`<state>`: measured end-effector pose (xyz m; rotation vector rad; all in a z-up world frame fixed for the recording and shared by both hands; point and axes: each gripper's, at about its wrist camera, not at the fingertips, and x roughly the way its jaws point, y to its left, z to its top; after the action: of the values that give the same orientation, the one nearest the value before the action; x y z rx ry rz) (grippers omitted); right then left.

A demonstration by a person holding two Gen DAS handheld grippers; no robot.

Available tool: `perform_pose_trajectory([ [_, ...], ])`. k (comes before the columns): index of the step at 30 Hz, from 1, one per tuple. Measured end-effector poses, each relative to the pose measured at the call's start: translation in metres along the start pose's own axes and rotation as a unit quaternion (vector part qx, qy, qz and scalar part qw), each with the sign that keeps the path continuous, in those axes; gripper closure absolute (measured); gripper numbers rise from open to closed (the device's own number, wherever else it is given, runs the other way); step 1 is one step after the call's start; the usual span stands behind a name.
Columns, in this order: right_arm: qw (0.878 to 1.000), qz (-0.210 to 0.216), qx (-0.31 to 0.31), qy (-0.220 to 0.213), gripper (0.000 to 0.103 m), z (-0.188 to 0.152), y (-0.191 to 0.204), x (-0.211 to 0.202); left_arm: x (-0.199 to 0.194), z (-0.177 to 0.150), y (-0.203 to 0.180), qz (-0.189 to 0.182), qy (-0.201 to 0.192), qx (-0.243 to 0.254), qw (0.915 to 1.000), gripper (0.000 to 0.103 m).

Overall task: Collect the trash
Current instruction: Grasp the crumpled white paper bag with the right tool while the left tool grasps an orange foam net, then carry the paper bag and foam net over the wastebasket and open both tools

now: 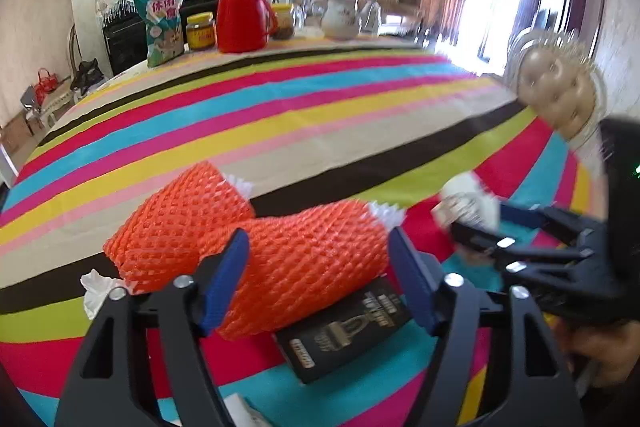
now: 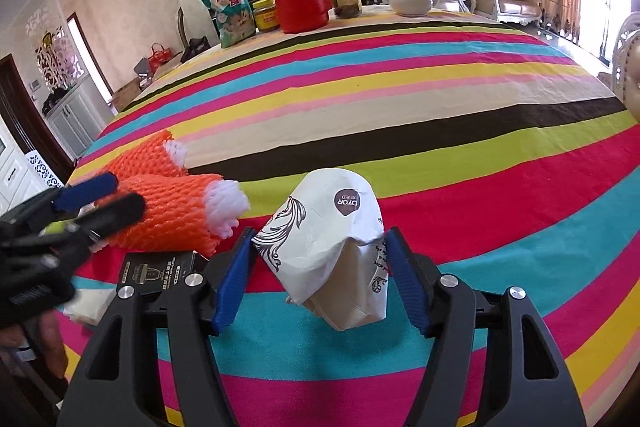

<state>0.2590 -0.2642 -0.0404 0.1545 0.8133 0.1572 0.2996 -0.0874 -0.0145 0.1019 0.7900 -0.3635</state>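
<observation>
Two orange foam fruit nets lie side by side on the striped tablecloth. My left gripper point(image 1: 316, 279) is open, its blue pads on either side of the nearer net point(image 1: 304, 267), which rests partly on a black box point(image 1: 344, 331). The farther net point(image 1: 180, 215) lies to the left. A crumpled white tissue point(image 1: 98, 291) lies beside it. My right gripper point(image 2: 320, 275) is shut on a crushed white paper cup point(image 2: 332, 239) with dark print; both pads touch its sides. It also shows in the left wrist view point(image 1: 468, 203).
At the table's far edge stand a red thermos point(image 1: 242, 13), a green snack bag point(image 1: 162, 21), yellow-lidded jars point(image 1: 200, 31) and a white teapot point(image 1: 340, 15). A chair back point(image 1: 556, 83) stands at the right edge. White paper point(image 2: 90, 303) lies near the black box point(image 2: 160, 271).
</observation>
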Motion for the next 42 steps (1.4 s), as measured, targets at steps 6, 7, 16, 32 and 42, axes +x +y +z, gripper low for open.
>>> perform_pose_trajectory([
  [6,1.0,0.001,0.0,-0.001,0.041,0.0,0.001,-0.002,0.02,-0.009,0.004,0.035,0.042,0.016,0.9984,0.026],
  [7,1.0,0.002,0.0,-0.001,0.041,0.0,0.001,-0.002,0.023,-0.011,0.005,0.042,0.048,0.019,0.9978,0.026],
  [16,1.0,0.002,-0.003,-0.002,0.041,-0.001,0.005,-0.004,0.028,-0.018,0.017,0.031,0.076,-0.002,0.9966,0.082],
  [32,1.0,-0.004,-0.016,-0.016,0.041,-0.002,0.013,-0.012,-0.055,-0.02,0.021,0.026,-0.013,-0.062,0.9977,0.086],
  [42,0.999,0.009,-0.038,-0.035,0.041,-0.002,0.026,-0.032,-0.13,-0.048,0.043,0.05,-0.058,-0.108,0.9912,0.086],
])
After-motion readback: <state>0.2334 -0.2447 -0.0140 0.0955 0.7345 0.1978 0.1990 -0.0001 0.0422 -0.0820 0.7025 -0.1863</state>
